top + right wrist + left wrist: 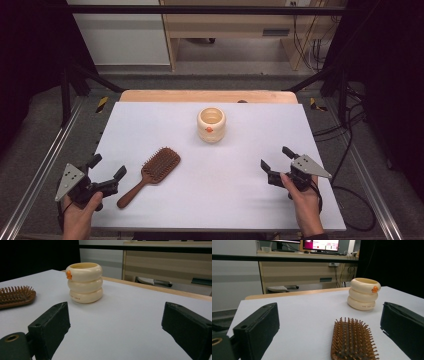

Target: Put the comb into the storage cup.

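Observation:
A cream ringed cup [211, 124] with a small orange mark stands upright near the table's far middle; the same cup [363, 294] [85, 282] rises beyond each gripper's jaws. A brown wooden hairbrush [151, 173] lies bristles up at the front left, handle toward the front. My left gripper [106, 167] is open at the front left, just left of the brush, and the brush head [353, 340] lies between and ahead of its jaws. My right gripper [277, 158] is open at the front right with nothing between its jaws; the brush head [15, 296] shows far left.
The white tabletop [240, 165] has a wooden strip [207, 96] along its far edge. Metal rails [40, 165] run down both sides of the table. Cables [350, 145] trail on the floor at the right. A wooden desk [235, 30] stands beyond.

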